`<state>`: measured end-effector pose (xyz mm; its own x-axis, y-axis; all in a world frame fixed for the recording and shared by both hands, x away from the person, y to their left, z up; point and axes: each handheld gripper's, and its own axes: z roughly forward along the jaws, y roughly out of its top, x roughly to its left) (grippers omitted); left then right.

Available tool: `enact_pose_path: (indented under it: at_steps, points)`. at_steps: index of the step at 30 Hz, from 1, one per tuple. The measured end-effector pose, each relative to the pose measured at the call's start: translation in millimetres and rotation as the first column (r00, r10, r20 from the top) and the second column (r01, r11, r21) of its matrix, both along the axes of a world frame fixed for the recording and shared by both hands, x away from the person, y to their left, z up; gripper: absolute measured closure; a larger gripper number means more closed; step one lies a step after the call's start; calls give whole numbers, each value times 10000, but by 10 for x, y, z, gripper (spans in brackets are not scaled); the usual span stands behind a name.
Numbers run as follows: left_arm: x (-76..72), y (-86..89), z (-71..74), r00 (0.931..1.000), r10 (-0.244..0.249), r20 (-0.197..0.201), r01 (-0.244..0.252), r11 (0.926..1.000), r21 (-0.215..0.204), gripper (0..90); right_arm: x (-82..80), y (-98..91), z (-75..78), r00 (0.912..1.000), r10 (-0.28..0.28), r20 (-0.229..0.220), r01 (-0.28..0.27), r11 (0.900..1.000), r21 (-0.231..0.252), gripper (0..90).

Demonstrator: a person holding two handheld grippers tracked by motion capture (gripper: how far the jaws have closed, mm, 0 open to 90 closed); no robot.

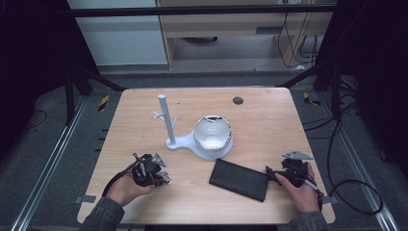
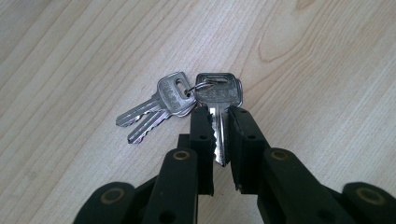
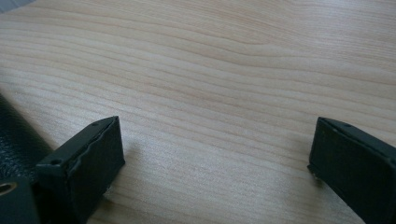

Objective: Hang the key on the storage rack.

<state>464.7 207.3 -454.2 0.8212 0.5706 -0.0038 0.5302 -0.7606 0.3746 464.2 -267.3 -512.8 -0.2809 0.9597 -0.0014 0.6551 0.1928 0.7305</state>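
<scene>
Left gripper (image 2: pixel 220 122) clamps one key's blade, the key bunch (image 2: pixel 187 100) lying on the counter (image 2: pixel 70 56) (ready to lift); right gripper (image 3: pixel 215 149) rests wide open, empty, beside the black wallet (image 1: pixel 239 179).

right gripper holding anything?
No, the right gripper stands wide open over bare table, nothing between its jaws.

on the wooden table (image 1: pixel 269 110), the left gripper (image 1: pixel 163 179) sits low near a white stand (image 1: pixel 166 126); black pouch (image 1: pixel 239 179) (flat) beside the right gripper (image 1: pixel 272 174).
</scene>
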Motion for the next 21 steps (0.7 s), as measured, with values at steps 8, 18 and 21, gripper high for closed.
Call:
enact_pose_path:
  at_steps: [8, 18, 21]
  points:
    - [-19, 15, -29, 9994, -298, -160, 303, 9989, 350, 803, 0, 1, 0, 10000, -11, -5, 11, 10000, 2, 33]
    - [-42, 34, 26, 9997, -211, -94, 211, 9998, -2, 805, -1, 1, 0, 10000, -10, -6, 10, 10000, 0, 33]
    - [-46, 15, 94, 9997, -248, 24, 248, 9997, -11, 805, -1, 1, 0, 10000, -11, -4, 11, 10000, -2, 33]
